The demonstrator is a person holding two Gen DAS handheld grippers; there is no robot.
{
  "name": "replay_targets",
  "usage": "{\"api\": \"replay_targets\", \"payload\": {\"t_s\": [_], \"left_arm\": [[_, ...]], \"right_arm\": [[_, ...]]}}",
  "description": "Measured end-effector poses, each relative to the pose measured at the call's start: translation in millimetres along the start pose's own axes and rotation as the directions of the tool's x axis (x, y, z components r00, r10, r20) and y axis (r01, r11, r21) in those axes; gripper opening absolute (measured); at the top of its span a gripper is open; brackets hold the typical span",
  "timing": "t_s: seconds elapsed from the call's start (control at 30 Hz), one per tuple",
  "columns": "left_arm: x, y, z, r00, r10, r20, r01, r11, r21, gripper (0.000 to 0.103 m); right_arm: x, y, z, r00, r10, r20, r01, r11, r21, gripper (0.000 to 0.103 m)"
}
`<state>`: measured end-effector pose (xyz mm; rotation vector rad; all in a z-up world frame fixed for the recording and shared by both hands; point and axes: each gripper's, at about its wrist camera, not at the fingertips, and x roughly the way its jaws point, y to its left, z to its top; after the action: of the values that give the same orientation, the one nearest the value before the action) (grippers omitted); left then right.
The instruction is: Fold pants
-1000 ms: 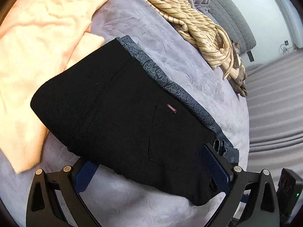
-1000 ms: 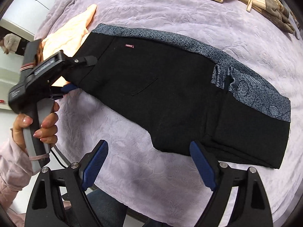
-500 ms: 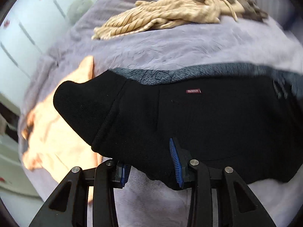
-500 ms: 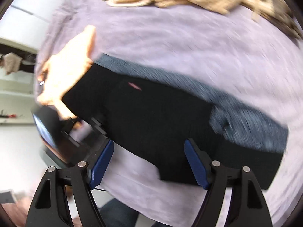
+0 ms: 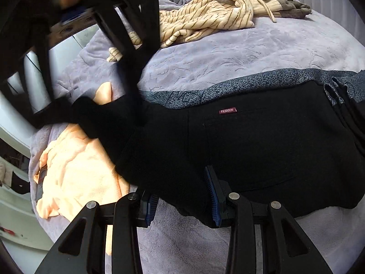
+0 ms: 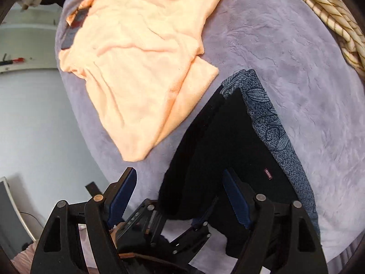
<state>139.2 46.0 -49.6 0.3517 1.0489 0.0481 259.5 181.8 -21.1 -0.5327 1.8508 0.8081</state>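
The black pants (image 5: 251, 146) with a grey patterned band (image 5: 228, 86) and a red label lie folded on the purple bed; they also show in the right wrist view (image 6: 219, 150). My left gripper (image 5: 182, 196) sits at the pants' near edge, its jaws partly closed around the black cloth. My right gripper (image 6: 180, 196) is open above the left end of the pants, one finger over the cloth. The left gripper (image 6: 164, 226) shows below it, and the right gripper appears as a dark blurred frame at the top left of the left wrist view (image 5: 102, 34).
An orange towel-like garment (image 6: 141, 57) lies left of the pants, also in the left wrist view (image 5: 77, 173). A beige striped garment (image 5: 205, 20) is heaped at the back of the purple bed cover (image 5: 228, 54). The bed edge and floor are at the left (image 6: 34, 125).
My right gripper has swung left over the pants' end, above the left gripper. My left gripper has stayed at the near edge, jaws narrowed since a second ago.
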Motion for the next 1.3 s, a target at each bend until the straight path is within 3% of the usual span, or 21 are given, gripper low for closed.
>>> {"api": "replay_targets", "payload": {"t_s": [0.03, 0.07, 0.13, 0.2, 0.33, 0.37, 0.4, 0.43, 0.53, 0.67, 0.73, 0.8, 0.9, 1.0, 1.07, 1.13, 1.2, 1.3], "left_arm": [[-4.4, -0.8, 1.4, 1.000, 0.002, 0.010, -0.002, 1.000, 0.003, 0.039], [-12.4, -2.7, 3.7, 0.999, -0.001, 0.037, 0.000, 1.000, 0.019, 0.039], [-30.2, -9.0, 11.9, 0.997, -0.031, 0.072, 0.028, 0.998, 0.048, 0.039], [-52.5, -15.7, 25.0, 0.991, -0.076, 0.112, 0.070, 0.996, 0.058, 0.039], [-96.7, -40.0, 50.6, 0.967, -0.167, 0.190, 0.148, 0.983, 0.112, 0.039], [-109.3, -52.9, 58.9, 0.958, -0.194, 0.211, 0.165, 0.976, 0.144, 0.039], [-118.8, -62.6, 61.0, 0.951, -0.215, 0.223, 0.180, 0.969, 0.167, 0.039], [-127.6, -74.7, 67.2, 0.941, -0.245, 0.234, 0.201, 0.960, 0.195, 0.039], [-150.4, -126.4, 85.0, 0.909, -0.337, 0.246, 0.259, 0.918, 0.301, 0.039], [-165.6, -197.9, 90.0, 0.880, -0.432, 0.200, 0.323, 0.850, 0.416, 0.039], [-168.1, -242.7, 87.4, 0.871, -0.469, 0.147, 0.361, 0.813, 0.456, 0.039], [-161.9, -275.8, 80.6, 0.873, -0.477, 0.106, 0.369, 0.786, 0.495, 0.039], [-142.1, -320.1, 65.1, 0.891, -0.454, 0.015, 0.378, 0.758, 0.532, 0.039], [-129.9, -340.1, 59.9, 0.917, -0.396, -0.044, 0.355, 0.763, 0.540, 0.043], [-134.3, -335.6, 58.2, 0.918, -0.392, -0.066, 0.364, 0.760, 0.538, 0.052], [-141.7, -324.4, 60.7, 0.919, -0.388, -0.075, 0.371, 0.781, 0.503, 0.067], [-145.0, -302.9, 55.8, 0.919, -0.386, -0.082, 0.381, 0.812, 0.442, 0.070], [-144.6, -268.9, 57.9, 0.939, -0.334, -0.080, 0.341, 0.882, 0.324, 0.070]], "right_arm": [[4.3, -6.8, -2.9, 1.000, 0.008, -0.003, -0.008, 1.000, 0.016, 0.016], [1.5, -14.9, -5.9, 0.999, 0.043, 0.019, -0.044, 0.998, 0.044, 0.013], [-14.2, -32.3, -20.8, 0.990, 0.094, 0.102, -0.102, 0.992, 0.076, 0.012], [-36.4, -54.0, -50.0, 0.966, 0.173, 0.192, -0.194, 0.976, 0.098, 0.012], [-78.1, -104.0, -116.4, 0.882, 0.288, 0.372, -0.365, 0.918, 0.154, 0.013], [-89.0, -121.5, -143.7, 0.845, 0.310, 0.435, -0.416, 0.893, 0.171, 0.013], [-96.2, -133.0, -159.6, 0.822, 0.320, 0.471, -0.445, 0.877, 0.180, 0.013], [-106.0, -151.9, -188.5, 0.785, 0.327, 0.527, -0.484, 0.854, 0.192, 0.013], [-119.7, -191.2, -259.8, 0.712, 0.300, 0.635, -0.539, 0.813, 0.221, 0.013], [-113.0, -246.3, -354.8, 0.650, 0.216, 0.729, -0.585, 0.755, 0.297, 0.013], [-94.7, -273.7, -395.7, 0.636, 0.174, 0.751, -0.606, 0.715, 0.348, 0.013], [-67.7, -300.9, -432.1, 0.634, 0.143, 0.760, -0.630, 0.665, 0.400, 0.013], [-14.1, -338.2, -464.7, 0.671, 0.101, 0.735, -0.624, 0.612, 0.486, 0.013], [54.8, -362.5, -470.6, 0.704, 0.128, 0.699, -0.643, 0.533, 0.550, 0.013], [83.0, -368.0, -471.3, 0.695, 0.150, 0.703, -0.664, 0.508, 0.548, 0.015], [93.4, -369.2, -474.1, 0.678, 0.162, 0.717, -0.683, 0.498, 0.534, 0.017], [87.9, -366.7, -478.9, 0.673, 0.168, 0.721, -0.684, 0.512, 0.519, 0.017], [79.2, -358.2, -481.8, 0.707, 0.159, 0.689, -0.635, 0.571, 0.520, 0.019]]}}
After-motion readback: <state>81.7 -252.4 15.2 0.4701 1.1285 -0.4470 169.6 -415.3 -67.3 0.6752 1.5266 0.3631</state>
